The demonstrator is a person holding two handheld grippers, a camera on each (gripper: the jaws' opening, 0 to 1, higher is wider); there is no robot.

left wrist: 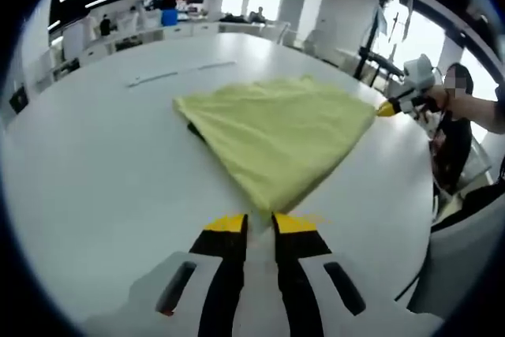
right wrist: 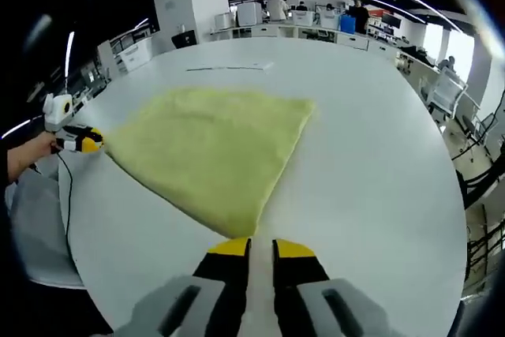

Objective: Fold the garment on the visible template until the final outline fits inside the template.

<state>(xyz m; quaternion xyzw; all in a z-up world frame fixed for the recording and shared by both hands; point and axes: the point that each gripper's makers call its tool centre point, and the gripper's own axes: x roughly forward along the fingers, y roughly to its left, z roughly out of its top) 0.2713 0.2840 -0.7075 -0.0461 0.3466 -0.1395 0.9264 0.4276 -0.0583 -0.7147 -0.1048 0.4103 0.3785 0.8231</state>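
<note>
Pale yellow garment (left wrist: 276, 136) spread flat on a white counter (left wrist: 95, 163), stretched into a rough triangle between two corners.

In the left gripper view: left gripper (left wrist: 259, 223) at bottom centre, yellow-tipped jaws nearly together and pinching the near corner of the garment. At the right edge, right gripper (left wrist: 388, 107) clamped on the far corner, held by a hand (left wrist: 436, 99). A dark strip peeking out from under the garment's left edge; too little visible to identify. Two thin lines (left wrist: 181, 73) marked on the counter beyond the garment.

In the right gripper view: right gripper (right wrist: 261, 249) at bottom centre, jaws close together, closed on the nearest point of the garment (right wrist: 213, 147). At the left edge, left gripper (right wrist: 93, 141) gripping the opposite corner, a hand (right wrist: 28, 154) behind it. Cloth lying smooth on the counter (right wrist: 371, 171), its far edge running straight across.

Beyond the counter, an open office with desks, strip lights and people in the distance.
</note>
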